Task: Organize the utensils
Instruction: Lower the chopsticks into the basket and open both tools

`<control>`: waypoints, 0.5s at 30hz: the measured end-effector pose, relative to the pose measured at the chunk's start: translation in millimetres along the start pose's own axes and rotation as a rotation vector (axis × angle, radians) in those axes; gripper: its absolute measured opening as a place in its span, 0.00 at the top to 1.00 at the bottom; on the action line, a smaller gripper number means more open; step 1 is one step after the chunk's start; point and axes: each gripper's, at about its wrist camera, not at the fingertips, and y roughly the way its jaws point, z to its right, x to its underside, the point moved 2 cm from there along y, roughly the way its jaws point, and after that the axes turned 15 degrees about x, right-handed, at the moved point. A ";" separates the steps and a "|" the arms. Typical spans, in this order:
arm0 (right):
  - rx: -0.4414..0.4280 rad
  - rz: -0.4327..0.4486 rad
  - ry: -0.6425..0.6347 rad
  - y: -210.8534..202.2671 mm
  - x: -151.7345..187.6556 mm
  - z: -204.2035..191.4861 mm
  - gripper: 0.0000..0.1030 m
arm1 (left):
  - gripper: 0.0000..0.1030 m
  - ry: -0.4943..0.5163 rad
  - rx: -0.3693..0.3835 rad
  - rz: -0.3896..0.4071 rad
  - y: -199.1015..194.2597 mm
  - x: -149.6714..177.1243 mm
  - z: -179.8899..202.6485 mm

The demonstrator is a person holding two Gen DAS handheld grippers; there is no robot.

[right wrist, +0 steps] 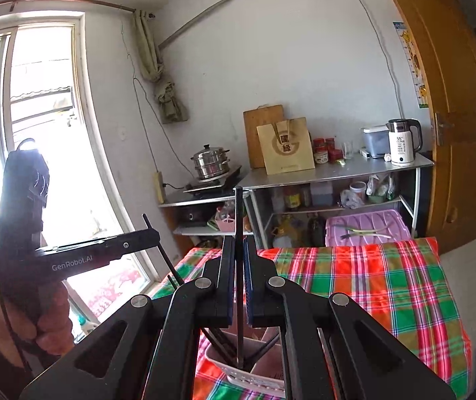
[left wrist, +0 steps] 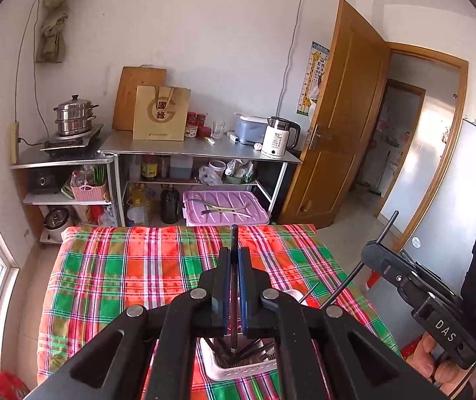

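A: Left claw (left wrist: 234, 250) and right claw (right wrist: 237, 250) each pinch one dark chopstick (left wrist: 234, 266), raised above the white basket (left wrist: 238, 366) on the plaid desk (left wrist: 121, 266).

B: Risk: thin sticks may pivot, missing the basket.

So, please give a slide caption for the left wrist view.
Left gripper shut on a black chopstick above a white utensil basket.

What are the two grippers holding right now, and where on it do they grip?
Each holds one dark chopstick, clamped partway along its length. The left gripper pinches a chopstick; the right gripper pinches another. Lower ends point toward the white basket.
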 end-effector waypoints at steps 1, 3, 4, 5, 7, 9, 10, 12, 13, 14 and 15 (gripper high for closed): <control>0.002 -0.006 -0.002 2.4 3.3 0.1 0.95 | 0.96 -0.002 0.006 -0.003 2.4 2.0 -1.2; 0.005 -0.020 -0.005 7.3 10.5 1.2 0.95 | 0.96 -0.004 0.012 -0.011 7.4 7.2 -2.9; 0.006 -0.030 -0.003 9.3 14.3 2.3 0.95 | 0.96 -0.007 0.015 -0.015 9.5 10.3 -3.9; 0.007 -0.038 -0.001 10.5 18.4 3.6 0.95 | 0.96 -0.009 0.017 -0.021 11.3 14.1 -4.5; 0.009 -0.048 0.001 10.6 25.9 5.6 0.95 | 0.96 -0.015 0.023 -0.028 12.7 21.7 -6.1; 0.013 -0.055 0.000 7.7 33.2 7.4 0.95 | 0.96 -0.021 0.028 -0.033 12.8 28.6 -7.7; 0.014 -0.057 0.000 5.9 37.0 8.7 0.95 | 0.96 -0.024 0.028 -0.035 12.0 32.4 -8.7; 0.018 -0.064 -0.001 2.1 44.3 10.1 0.95 | 0.96 -0.028 0.029 -0.039 9.5 39.5 -11.1; 0.018 -0.068 -0.002 0.3 47.8 10.5 0.95 | 0.96 -0.033 0.029 -0.042 8.8 43.3 -12.2; 0.019 -0.073 -0.003 -1.1 51.1 10.4 0.95 | 0.96 -0.036 0.028 -0.047 9.1 46.7 -13.6; 0.021 -0.079 -0.005 -0.9 54.0 10.3 0.95 | 0.96 -0.039 0.027 -0.052 9.8 49.9 -15.1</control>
